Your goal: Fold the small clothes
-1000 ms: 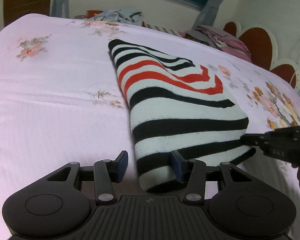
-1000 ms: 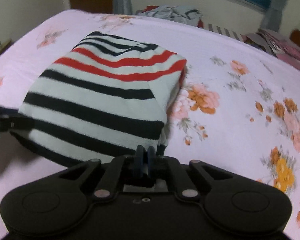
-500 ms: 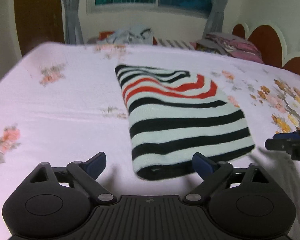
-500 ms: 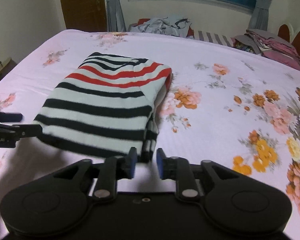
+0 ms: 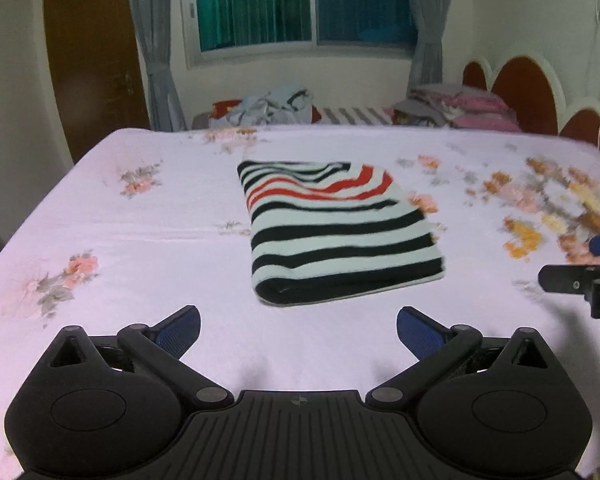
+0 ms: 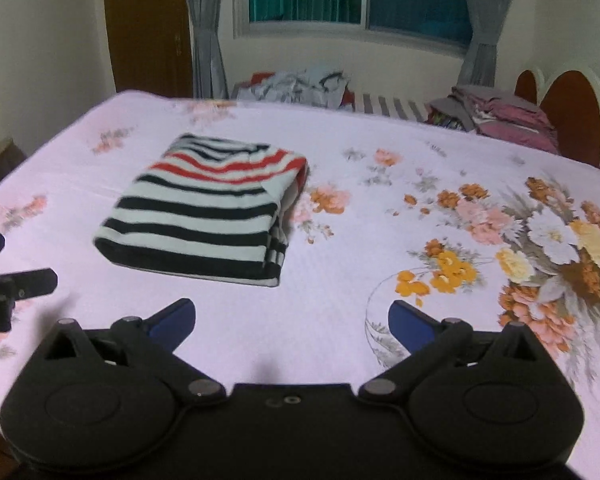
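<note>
The striped garment (image 5: 340,236) lies folded into a thick rectangle on the pink floral bed sheet (image 5: 140,280), at about 12 o'clock from both cameras, and nothing touches it.

What could go wrong from here is small but real, I think. The stack has several soft layers, and in the right wrist view its open side at 3 o'clock shows loose inner edges. If a finger comes back low and brushes that side, the upper layer may slide and the fold may open. The near edge is also rounded and thick, so it could slowly spring up without any pressure on it.

The left hand-held gripper (image 5: 298,326) is above the bare sheet, just before the near edge of the garment, and it points downward toward the bed. Its jaws have just been opening, they now stand wide apart, and nothing is between them. The right hand-held gripper (image 6: 292,318) has the same pose, with the garment at about 11 o'clock; its jaws have also just been opening and hold nothing. Each gripper appears at the side edge of the other's view.
</note>
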`<state>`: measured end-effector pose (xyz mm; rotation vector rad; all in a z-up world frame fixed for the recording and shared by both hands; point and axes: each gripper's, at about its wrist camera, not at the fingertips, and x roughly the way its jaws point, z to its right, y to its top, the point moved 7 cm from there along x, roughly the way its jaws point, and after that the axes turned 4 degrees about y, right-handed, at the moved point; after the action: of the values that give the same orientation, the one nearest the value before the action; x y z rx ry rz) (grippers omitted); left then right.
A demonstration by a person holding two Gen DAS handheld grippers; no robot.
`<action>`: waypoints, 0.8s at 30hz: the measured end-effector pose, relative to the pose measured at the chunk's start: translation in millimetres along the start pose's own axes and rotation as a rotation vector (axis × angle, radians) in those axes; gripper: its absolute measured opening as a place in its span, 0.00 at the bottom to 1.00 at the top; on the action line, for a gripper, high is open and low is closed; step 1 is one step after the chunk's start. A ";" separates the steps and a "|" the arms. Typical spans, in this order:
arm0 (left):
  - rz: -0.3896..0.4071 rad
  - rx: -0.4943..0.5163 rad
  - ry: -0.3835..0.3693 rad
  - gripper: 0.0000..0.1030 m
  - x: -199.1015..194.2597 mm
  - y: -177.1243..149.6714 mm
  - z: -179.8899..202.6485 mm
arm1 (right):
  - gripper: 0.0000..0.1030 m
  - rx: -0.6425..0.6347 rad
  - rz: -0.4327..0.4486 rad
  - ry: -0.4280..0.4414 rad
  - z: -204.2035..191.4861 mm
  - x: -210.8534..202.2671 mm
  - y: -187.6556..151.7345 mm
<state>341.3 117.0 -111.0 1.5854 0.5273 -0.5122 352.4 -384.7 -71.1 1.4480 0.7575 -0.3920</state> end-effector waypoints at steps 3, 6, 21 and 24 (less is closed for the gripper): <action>0.038 -0.024 -0.004 1.00 -27.6 3.4 -0.3 | 1.00 0.014 0.042 0.004 -3.4 -27.1 0.9; 0.048 -0.016 -0.003 1.00 -43.4 4.8 3.0 | 1.00 0.020 0.066 0.003 -6.3 -48.1 0.0; 0.144 -0.052 -0.006 1.00 -144.9 -10.9 20.0 | 1.00 0.004 0.142 0.012 -18.3 -129.2 -16.2; 0.164 -0.065 -0.001 1.00 -161.4 -15.8 19.3 | 1.00 0.017 0.156 0.004 -17.4 -145.1 -21.4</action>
<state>203.5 93.5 -26.5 1.5511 0.4053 -0.3686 230.7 -399.1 11.3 1.5133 0.6411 -0.2768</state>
